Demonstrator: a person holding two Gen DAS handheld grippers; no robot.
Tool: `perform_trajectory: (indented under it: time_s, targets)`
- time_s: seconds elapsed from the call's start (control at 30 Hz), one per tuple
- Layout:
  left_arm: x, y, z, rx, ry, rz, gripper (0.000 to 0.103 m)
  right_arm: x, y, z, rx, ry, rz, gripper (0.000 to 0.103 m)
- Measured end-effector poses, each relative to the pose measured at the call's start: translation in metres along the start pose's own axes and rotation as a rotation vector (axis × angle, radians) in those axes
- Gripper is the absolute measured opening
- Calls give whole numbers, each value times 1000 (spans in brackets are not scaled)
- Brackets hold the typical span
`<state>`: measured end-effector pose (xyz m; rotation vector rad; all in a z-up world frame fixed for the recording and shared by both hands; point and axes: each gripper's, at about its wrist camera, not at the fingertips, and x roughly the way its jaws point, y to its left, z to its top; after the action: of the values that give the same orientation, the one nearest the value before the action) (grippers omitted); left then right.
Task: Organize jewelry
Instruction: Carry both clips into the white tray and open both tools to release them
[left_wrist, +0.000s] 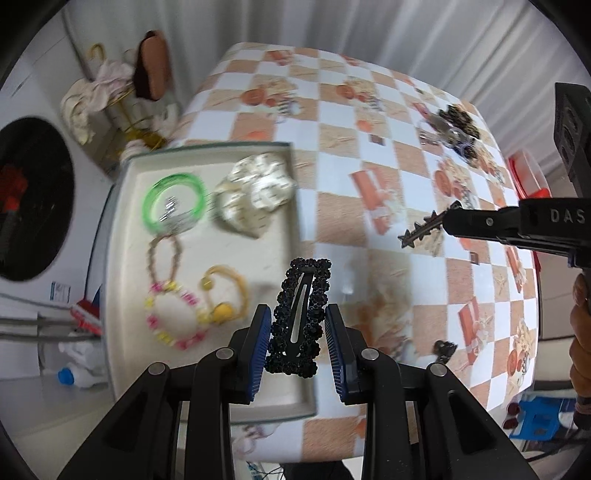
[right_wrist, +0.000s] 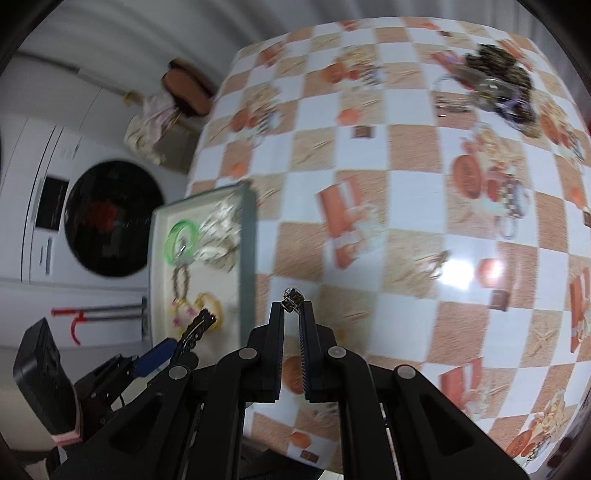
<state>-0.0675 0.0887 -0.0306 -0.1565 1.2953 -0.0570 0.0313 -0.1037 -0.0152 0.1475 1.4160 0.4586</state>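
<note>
While the left gripper (left_wrist: 298, 325) clamps its blue pads on the sides of a black beaded hair clip (left_wrist: 300, 318), that clip stands upright between them, above the near right corner of the white tray (left_wrist: 258, 402). Inside the tray lie a green bangle (left_wrist: 173, 202), a cream scrunchie (left_wrist: 255, 192) and a pink-and-yellow bead bracelet (left_wrist: 173, 314). Over the checkered tablecloth (right_wrist: 406, 206), the right gripper (right_wrist: 293, 304) is pinched shut on a small star-edged clip (left_wrist: 421, 230), which sticks out past its tips.

Both grippers' fingers (left_wrist: 263, 334) clamped, downward-pointing
</note>
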Motion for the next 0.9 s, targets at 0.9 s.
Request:
perform_trajectory:
  time_s: [0.9]
  targets:
    - [29, 115, -54, -259, 48, 149, 35, 110, 110, -17, -262, 273, -4, 9]
